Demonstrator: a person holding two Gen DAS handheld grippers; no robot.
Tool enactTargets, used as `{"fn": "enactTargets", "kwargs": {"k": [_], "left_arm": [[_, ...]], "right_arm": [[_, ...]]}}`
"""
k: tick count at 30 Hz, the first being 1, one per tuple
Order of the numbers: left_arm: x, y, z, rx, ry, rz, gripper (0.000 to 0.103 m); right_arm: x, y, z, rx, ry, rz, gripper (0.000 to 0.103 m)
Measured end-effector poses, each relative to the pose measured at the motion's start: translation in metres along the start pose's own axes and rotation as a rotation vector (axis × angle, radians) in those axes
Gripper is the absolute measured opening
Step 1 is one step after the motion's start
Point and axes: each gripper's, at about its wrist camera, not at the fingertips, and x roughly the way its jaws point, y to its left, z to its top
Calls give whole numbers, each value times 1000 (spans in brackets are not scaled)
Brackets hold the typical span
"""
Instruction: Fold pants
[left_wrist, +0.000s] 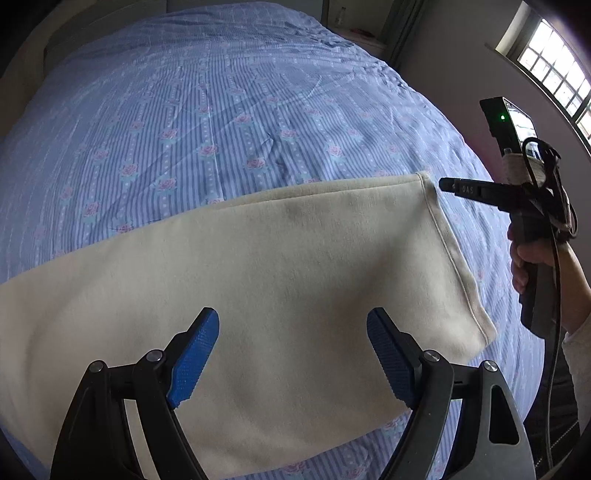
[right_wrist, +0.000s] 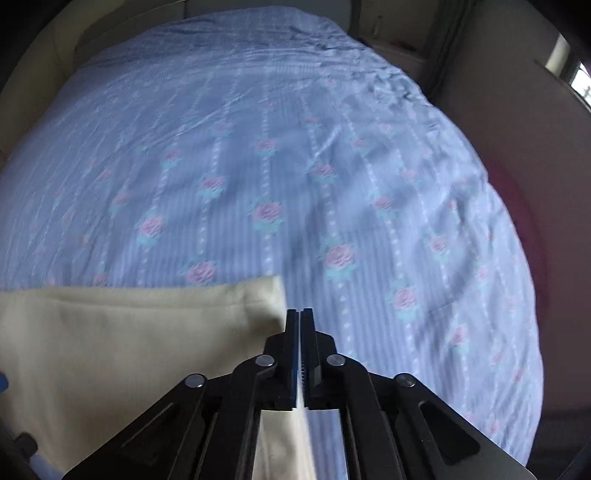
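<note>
On the blue floral bedsheet (left_wrist: 221, 110) lie cream fleece pants (left_wrist: 277, 277), flattened for folding. Left gripper (left_wrist: 291, 354) hovers above, jaws apart. Right gripper (right_wrist: 300, 314), jaws together and seemingly empty, sits just beside the hem (left_wrist: 458, 266), likely positioning.

The cream pants (left_wrist: 258, 277) lie flat on the bed as a broad band of soft, plain fabric running from the left edge to a stitched hem at the right, where both corners show. The surface is smooth, with only faint creases. In the right wrist view, the pants (right_wrist: 129, 350) fill the lower left.
</note>
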Motion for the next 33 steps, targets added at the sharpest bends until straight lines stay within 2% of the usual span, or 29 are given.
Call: {"fn": "enactTargets", "kwargs": {"k": [3, 5, 6, 7, 9, 14, 16, 21, 26, 30, 33], "left_arm": [[-3, 6, -3, -15, 7, -1, 82], [-9, 10, -5, -22, -7, 9, 82], [-12, 13, -6, -23, -13, 13, 82], [-16, 15, -7, -26, -20, 16, 82], [-25, 19, -11, -29, -31, 18, 82], [-66, 36, -28, -37, -70, 15, 82], [-86, 47, -38, -63, -81, 21, 82], [-148, 91, -84, -130, -117, 87, 84], [-206, 163, -149, -211, -109, 185, 85], [-249, 231, -198, -281, -133, 238, 86], [-276, 284, -233, -317, -152, 253, 88]], "right_arm": [[11, -21, 6, 80, 50, -6, 1], [-4, -28, -2, 134, 18, -10, 5], [-13, -28, -6, 146, 8, 0, 18], [-24, -27, -12, 153, 4, 12, 38], [-52, -16, -25, 144, -33, 41, 55], [-121, 27, -60, 33, -68, 96, 55], [-144, 44, -75, -2, -87, 124, 61], [-204, 106, -111, -140, -133, 148, 63], [-253, 178, -142, -204, -153, 235, 63], [-287, 249, -164, -211, -127, 348, 63], [-309, 311, -183, -232, -127, 365, 63]]}}
